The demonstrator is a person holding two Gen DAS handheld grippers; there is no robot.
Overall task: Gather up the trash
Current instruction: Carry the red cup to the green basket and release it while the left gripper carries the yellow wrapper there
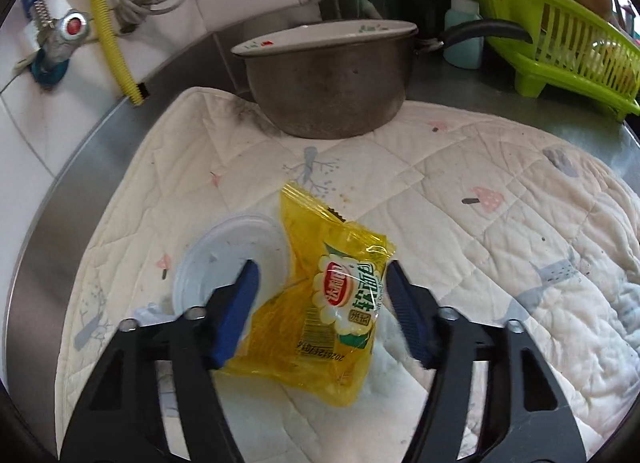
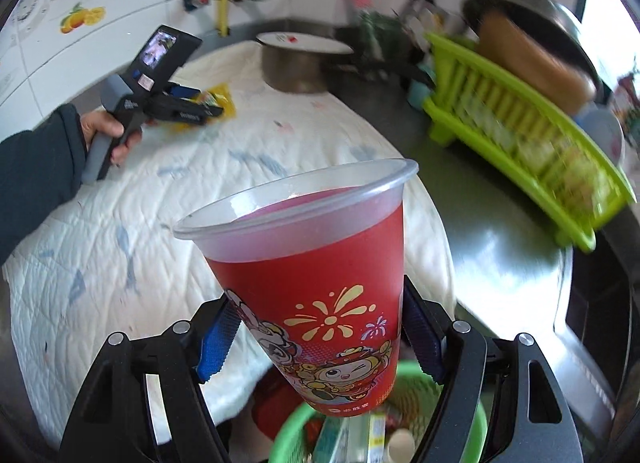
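Observation:
A yellow snack wrapper (image 1: 328,295) lies on the white quilted mat (image 1: 460,223), between the fingers of my left gripper (image 1: 320,275), which is open around it. A white plastic lid (image 1: 228,259) lies just left of the wrapper, under the left finger. My right gripper (image 2: 316,327) is shut on a red plastic cup (image 2: 316,283) and holds it upright above a green trash basket (image 2: 292,435) with several pieces of trash inside. The left gripper (image 2: 208,107) and the wrapper (image 2: 220,97) also show far left in the right wrist view.
A metal pot (image 1: 328,83) covered by a plate stands at the back of the mat. A green dish rack (image 1: 560,43) and a soap bottle (image 1: 464,31) stand at the back right. Taps and a yellow hose (image 1: 108,23) hang on the tiled wall.

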